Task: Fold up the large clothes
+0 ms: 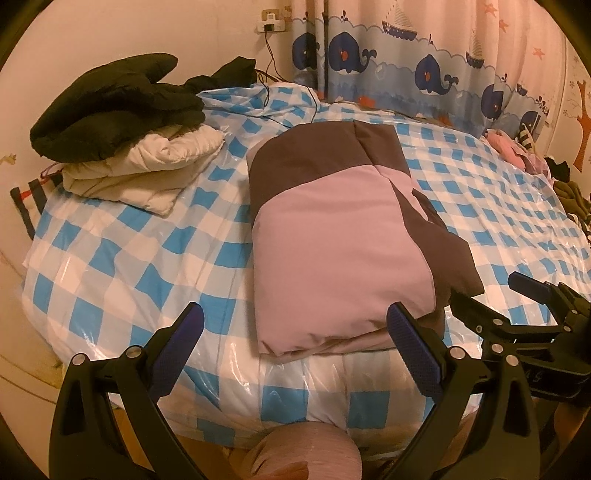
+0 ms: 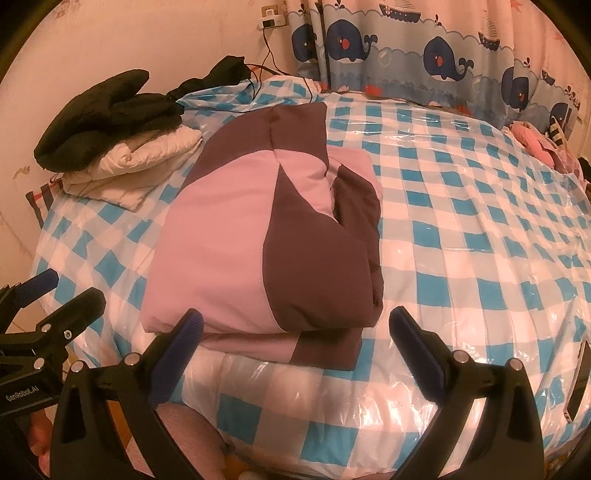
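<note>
Black two-finger left gripper (image 1: pixel 295 343) with blue ribbed pads, nearest the lens, spread wide and holding nothing, one finger at the near right corner of the garment, the other over bare cover to the left. Just beyond, folded into a thick rectangle, puffy pink-and-dark-brown padded jacket (image 1: pixel 332 240), lying near the front edge of the bed, pink panel up on the left, brown band across the far end and down the right side, a lower layer peeking out along the near hem. Same bundle in the right wrist view (image 2: pixel 258 236), with the black right gripper (image 2: pixel 295 332) likewise spread wide and empty, fingers straddling the near right end of the fold without touching it. Each gripper visible in the other's view: right one at the far right of the left wrist view, left one at the left edge of the right wrist view, labelled GenRobot.AI. Underneath, blue-and-white checked bed cover under glossy clear plastic (image 1: pixel 122 266). At the far left corner, well apart from the jacket, stacked folded cream quilted coat (image 1: pixel 147 166) with black puffy coat (image 1: pixel 110 103) on top. Behind, whale-and-sailboat printed curtain (image 1: pixel 406 62), wall socket with a plugged charger (image 1: pixel 271 26) and black cable trailing onto the bed. Far right, crumpled pink clothes (image 1: pixel 513 151) at the bed's edge.
</note>
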Tool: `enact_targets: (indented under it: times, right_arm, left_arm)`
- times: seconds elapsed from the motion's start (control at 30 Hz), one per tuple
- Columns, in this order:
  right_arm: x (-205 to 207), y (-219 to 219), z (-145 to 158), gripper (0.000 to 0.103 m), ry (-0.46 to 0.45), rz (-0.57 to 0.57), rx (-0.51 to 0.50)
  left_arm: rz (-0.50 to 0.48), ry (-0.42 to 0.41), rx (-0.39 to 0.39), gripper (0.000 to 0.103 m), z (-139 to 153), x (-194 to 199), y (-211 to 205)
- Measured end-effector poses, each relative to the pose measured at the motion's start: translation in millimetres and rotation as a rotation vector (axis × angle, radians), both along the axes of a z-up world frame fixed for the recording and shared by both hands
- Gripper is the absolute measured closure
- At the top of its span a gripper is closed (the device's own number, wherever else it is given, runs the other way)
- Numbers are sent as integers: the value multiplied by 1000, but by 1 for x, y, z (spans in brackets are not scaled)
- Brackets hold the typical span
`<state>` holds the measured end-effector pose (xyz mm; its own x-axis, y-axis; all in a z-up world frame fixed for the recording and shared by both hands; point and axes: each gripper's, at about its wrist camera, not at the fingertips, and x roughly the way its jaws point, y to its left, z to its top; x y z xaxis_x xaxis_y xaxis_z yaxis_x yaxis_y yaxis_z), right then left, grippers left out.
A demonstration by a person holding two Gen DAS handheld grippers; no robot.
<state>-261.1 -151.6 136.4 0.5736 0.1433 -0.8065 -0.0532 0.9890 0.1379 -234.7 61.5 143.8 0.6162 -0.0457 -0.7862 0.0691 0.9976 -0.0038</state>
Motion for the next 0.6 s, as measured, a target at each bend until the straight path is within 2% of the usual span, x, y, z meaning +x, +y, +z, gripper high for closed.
enact_targets:
  times: [0.6]
  right_arm:
    - [1, 4, -5, 7, 7, 10, -8]
  left_arm:
    - [7, 0, -2, 8, -1, 0, 4]
